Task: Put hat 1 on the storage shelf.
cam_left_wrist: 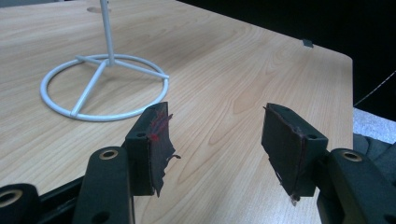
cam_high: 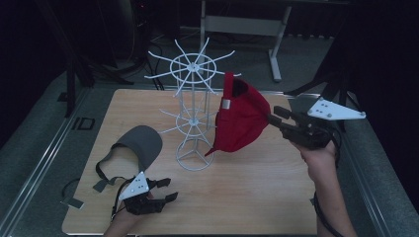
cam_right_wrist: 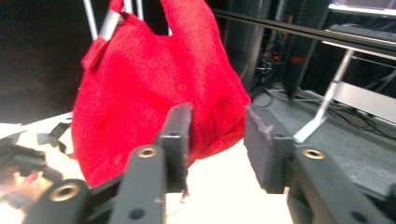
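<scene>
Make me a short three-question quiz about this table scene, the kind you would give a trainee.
1. True or false: the red cap hangs on the white wire rack.
2. Which cap lies flat on the table: A red, B grey, C blue?
3. Fill in: the left gripper has ____ between its jaws.

Key:
1. True; its strap end is hooked on an upper arm.
2. B, the grey cap.
3. Nothing; its jaws stand apart over bare wood.

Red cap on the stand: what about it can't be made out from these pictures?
- High view: which prong of the white wire stand bears the red cap; the cap covers it.
- High view: whether the right gripper touches the cap; too small.
- Right gripper view: the cap's top, cut off by the upper edge; its cloth is blurred.
</scene>
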`<move>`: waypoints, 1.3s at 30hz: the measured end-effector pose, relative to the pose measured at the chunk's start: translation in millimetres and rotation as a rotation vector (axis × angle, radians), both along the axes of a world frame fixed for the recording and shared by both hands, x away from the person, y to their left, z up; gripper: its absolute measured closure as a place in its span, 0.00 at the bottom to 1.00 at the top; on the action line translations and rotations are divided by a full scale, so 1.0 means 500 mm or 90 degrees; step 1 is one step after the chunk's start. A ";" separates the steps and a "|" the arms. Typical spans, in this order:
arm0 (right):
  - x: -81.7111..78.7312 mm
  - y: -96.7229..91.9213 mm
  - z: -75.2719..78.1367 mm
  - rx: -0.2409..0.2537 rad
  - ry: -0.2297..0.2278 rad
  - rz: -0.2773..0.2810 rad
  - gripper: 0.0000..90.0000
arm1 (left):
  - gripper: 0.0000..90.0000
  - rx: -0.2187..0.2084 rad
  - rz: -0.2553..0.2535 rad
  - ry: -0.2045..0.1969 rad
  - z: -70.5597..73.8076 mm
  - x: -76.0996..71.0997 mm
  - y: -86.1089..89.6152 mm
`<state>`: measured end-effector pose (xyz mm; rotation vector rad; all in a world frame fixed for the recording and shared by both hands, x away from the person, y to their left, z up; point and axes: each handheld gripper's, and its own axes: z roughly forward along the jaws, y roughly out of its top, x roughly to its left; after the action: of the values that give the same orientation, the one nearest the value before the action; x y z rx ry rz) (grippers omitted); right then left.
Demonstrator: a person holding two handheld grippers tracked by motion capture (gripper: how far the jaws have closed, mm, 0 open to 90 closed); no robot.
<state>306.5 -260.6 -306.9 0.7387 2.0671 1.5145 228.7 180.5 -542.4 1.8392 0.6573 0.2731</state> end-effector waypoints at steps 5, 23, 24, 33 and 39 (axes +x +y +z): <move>-0.015 -0.026 -0.014 -0.004 -0.001 -0.003 0.52 | 0.47 0.001 -0.002 0.001 -0.001 -0.001 -0.001; -0.005 -0.109 -0.171 0.016 0.100 -0.089 0.32 | 0.47 0.007 -0.001 0.003 -0.002 -0.001 -0.001; -0.004 -0.110 -0.184 0.011 0.107 -0.095 0.32 | 0.47 0.008 -0.001 0.003 -0.002 -0.001 -0.001; 0.002 -0.128 -0.296 -0.030 0.158 -0.114 0.21 | 0.47 0.008 0.003 0.003 -0.002 -0.002 0.003; -0.010 -0.154 -0.348 -0.027 0.152 -0.150 0.21 | 0.47 0.012 0.007 0.005 -0.002 -0.003 0.007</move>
<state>301.4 -337.4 -481.2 1.1502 2.0853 1.3011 227.1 184.0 -543.2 1.8568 0.6717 0.2802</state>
